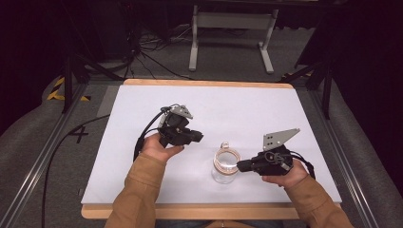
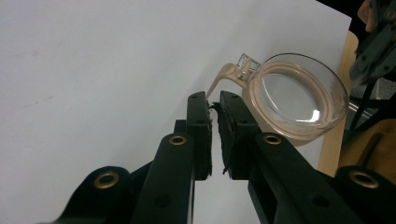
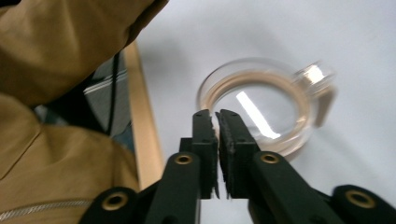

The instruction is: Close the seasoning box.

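While a clear glass jar with a beige seal ring is sitting near the white worktop's front edge, both hand-held grippers, left and right, are hovering closed and empty; a careless nudge could tip it.

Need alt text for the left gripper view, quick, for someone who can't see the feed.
The left gripper points its two black fingers, closed with nothing between them, toward a clear glass lid with a beige seal ring lying on the white table. The lid's beige tab and clear clasp lie just beyond the fingertips.
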